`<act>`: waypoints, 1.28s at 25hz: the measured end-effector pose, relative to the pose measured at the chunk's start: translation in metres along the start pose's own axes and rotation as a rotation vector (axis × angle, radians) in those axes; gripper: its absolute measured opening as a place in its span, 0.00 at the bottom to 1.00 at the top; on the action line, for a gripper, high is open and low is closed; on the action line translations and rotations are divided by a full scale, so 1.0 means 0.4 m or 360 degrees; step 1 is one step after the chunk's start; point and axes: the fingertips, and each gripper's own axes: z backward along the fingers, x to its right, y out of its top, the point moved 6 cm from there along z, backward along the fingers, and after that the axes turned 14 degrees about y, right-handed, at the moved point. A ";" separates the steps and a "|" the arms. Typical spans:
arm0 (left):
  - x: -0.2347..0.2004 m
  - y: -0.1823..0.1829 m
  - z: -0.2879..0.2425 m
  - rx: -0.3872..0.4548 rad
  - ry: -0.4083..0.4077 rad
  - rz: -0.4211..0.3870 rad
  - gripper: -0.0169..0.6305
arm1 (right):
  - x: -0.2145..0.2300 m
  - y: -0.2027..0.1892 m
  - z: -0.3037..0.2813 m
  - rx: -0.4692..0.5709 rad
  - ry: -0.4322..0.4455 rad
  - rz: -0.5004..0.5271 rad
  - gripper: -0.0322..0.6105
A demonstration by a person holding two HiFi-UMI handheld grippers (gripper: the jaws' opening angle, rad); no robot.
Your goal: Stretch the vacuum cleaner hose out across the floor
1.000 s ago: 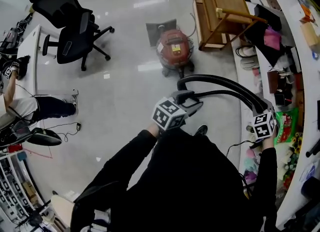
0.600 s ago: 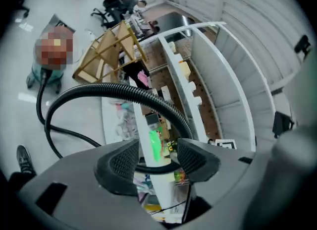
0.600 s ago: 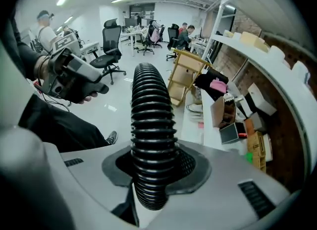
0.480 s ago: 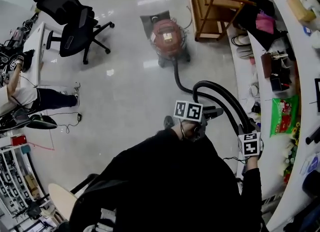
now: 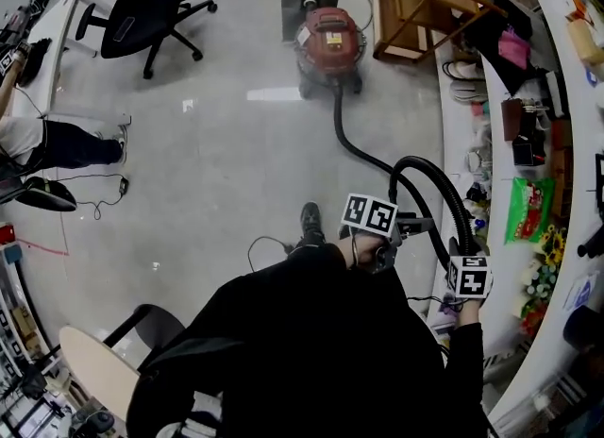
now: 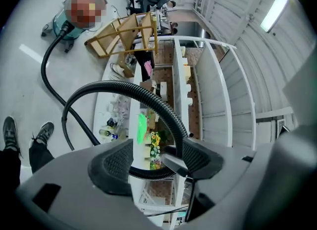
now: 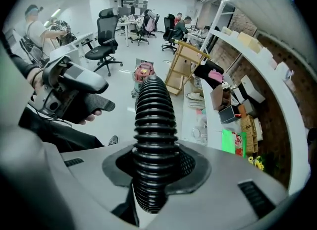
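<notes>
While the vacuum cleaner hose (image 7: 153,125) snakes over the floor (image 5: 236,172) from the red canister vacuum (image 5: 328,38), rising in a loop, right gripper (image 7: 156,168) clamped on its ribbed length, left gripper (image 6: 156,162) jaws just opening, apart, loop passing between them, hose end hidden below the right jaws.

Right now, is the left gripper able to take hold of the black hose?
Probably yes. The left gripper has just been opening its jaws; they stand apart with the hose passing between them, so closing should catch it. Nothing else is in the way.
</notes>
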 end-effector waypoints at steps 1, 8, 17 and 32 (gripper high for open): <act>-0.005 -0.005 0.009 0.0014 -0.0005 -0.0001 0.50 | -0.020 -0.002 0.011 0.0004 -0.0007 0.0002 0.26; 0.016 0.026 0.033 0.0264 -0.0145 0.0295 0.55 | -0.151 -0.074 0.065 0.0078 0.0114 -0.0070 0.26; 0.069 -0.186 -0.098 0.0264 -0.0157 0.0168 0.56 | -0.207 -0.324 0.093 0.0242 0.0423 -0.0187 0.26; 0.196 -0.705 -0.268 -0.0104 -0.0147 -0.0443 0.24 | -0.189 -0.825 0.226 0.0829 0.1502 -0.0318 0.51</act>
